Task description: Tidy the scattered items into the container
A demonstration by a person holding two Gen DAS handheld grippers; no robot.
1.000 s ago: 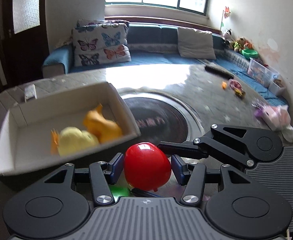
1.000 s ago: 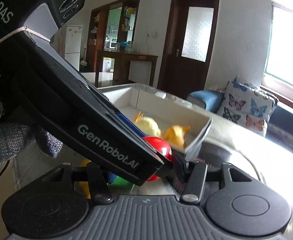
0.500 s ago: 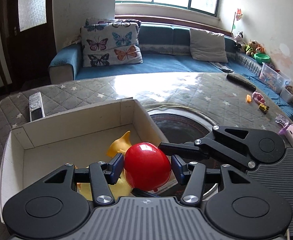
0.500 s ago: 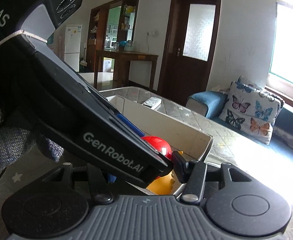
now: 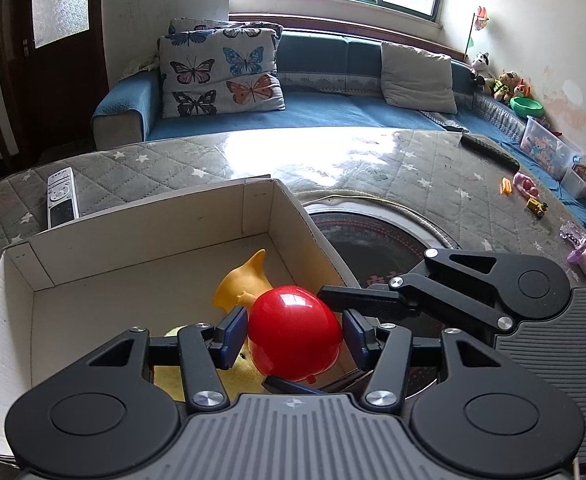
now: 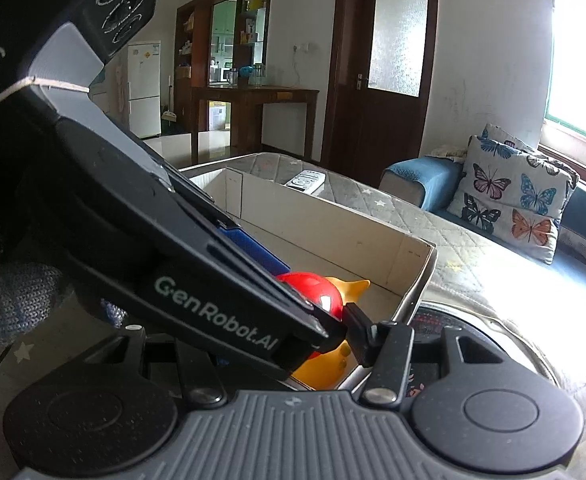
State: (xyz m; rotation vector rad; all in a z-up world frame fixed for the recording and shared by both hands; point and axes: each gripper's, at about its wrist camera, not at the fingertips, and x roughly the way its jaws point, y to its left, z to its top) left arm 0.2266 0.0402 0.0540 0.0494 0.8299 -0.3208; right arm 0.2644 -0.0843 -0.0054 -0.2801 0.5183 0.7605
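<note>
The red ball (image 5: 295, 332) sits clamped between the blue pads of my left hand-held gripper (image 5: 295, 334), hanging over the near right corner of the white cardboard box (image 5: 153, 216) on the quilted table (image 5: 373, 168). My right hand-held gripper (image 5: 333, 296) reaches in from the side with one finger against the ball; I cannot tell whether its jaws grip anything, because in its own view the left unit's body covers them. Below the ball lie a yellow-orange squeaky toy (image 5: 245, 280) and something pale yellow. My worry: the ball is close to the box's right wall, so a release here could bounce it off the toys and over the rim, or it could roll away. The box's near wall is cut off by my gripper.
</note>
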